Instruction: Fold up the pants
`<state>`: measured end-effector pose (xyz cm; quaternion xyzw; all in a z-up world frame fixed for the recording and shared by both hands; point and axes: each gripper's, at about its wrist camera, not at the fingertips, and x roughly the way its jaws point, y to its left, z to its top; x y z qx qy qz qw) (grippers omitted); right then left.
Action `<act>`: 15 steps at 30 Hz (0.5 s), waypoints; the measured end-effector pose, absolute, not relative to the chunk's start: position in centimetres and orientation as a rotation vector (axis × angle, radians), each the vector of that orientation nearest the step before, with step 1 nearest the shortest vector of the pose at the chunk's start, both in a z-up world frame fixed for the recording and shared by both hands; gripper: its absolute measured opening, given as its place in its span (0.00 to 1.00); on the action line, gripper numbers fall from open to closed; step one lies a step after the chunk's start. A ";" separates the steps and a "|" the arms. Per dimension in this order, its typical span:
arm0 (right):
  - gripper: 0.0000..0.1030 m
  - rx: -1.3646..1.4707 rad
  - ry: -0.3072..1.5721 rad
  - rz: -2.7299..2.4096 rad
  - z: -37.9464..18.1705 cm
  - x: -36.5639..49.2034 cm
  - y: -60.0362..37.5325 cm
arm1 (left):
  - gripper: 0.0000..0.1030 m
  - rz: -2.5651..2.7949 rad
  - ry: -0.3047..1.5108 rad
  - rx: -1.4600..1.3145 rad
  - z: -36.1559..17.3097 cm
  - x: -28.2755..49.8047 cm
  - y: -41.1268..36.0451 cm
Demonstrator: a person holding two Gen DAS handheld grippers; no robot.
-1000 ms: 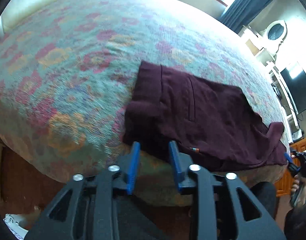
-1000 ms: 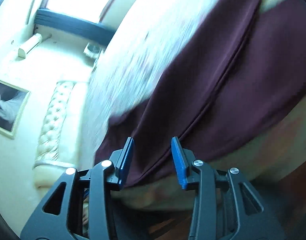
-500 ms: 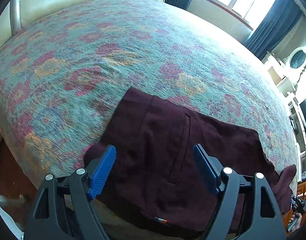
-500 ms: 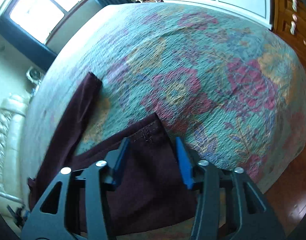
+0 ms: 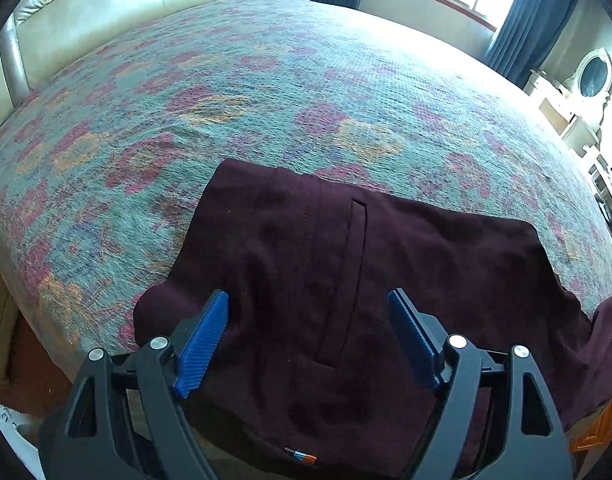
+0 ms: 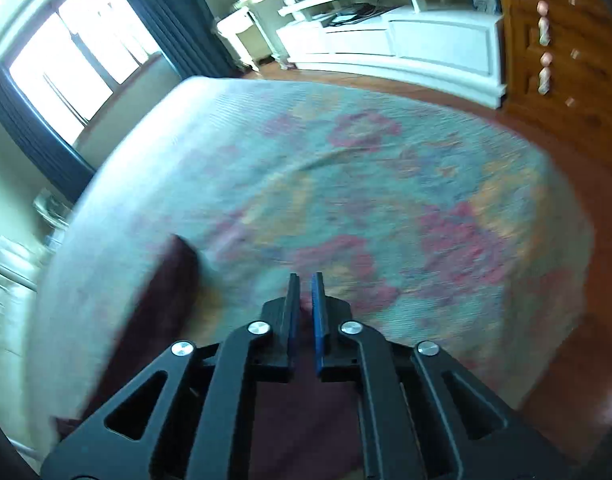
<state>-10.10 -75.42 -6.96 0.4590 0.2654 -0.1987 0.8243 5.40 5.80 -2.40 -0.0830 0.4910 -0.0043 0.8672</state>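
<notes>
Dark maroon pants (image 5: 426, 248) lie near the front edge of a bed with a floral cover (image 5: 265, 80), the back pocket facing up. My left gripper (image 5: 308, 295) hovers over the waist end. Its jaws are wide and still opening, with cloth below them but not pinched. In the blurred right wrist view, my right gripper (image 6: 306, 278) has its blue pads almost together on the hem of a pant leg (image 6: 306, 408), though the jaws are beginning to open. Another stretch of maroon leg (image 6: 161, 300) lies to its left on the bed cover (image 6: 386, 184).
A cream leather headboard (image 5: 105, 12) runs along the far left of the bed. Windows with dark curtains (image 5: 538, 12) stand behind it. A white low cabinet (image 6: 406, 48), a wooden cupboard (image 6: 566, 60) and wood floor (image 6: 586, 360) lie past the bed's foot.
My left gripper moved in over the pants' waist and its jaws spread wide. My right gripper swung from the middle of the pants to the leg hem and its jaws narrowed onto the cloth.
</notes>
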 end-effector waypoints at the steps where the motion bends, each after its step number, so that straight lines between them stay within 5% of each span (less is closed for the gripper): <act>1: 0.40 1.017 0.575 -0.367 -7.3 -6.3 -74.5 | 0.79 -0.008 1.028 -0.180 -2.4 5.4 5.9; 8: 0.46 1.072 0.631 -0.378 -12.0 1.1 -72.5 | 0.80 -0.026 1.024 -0.213 -2.4 5.4 6.4; 9: 0.41 1.071 0.619 -0.373 -11.9 1.5 -72.4 | 0.80 -0.026 1.024 -0.214 -2.4 5.4 6.4; 10: 0.09 1.086 0.623 -0.345 -12.2 2.1 -72.2 | 0.80 -0.026 1.025 -0.217 -2.4 5.4 6.5; 15: 0.04 1.035 0.561 -0.316 -8.1 0.1 -71.3 | 0.80 -0.029 1.024 -0.230 -2.4 5.3 6.6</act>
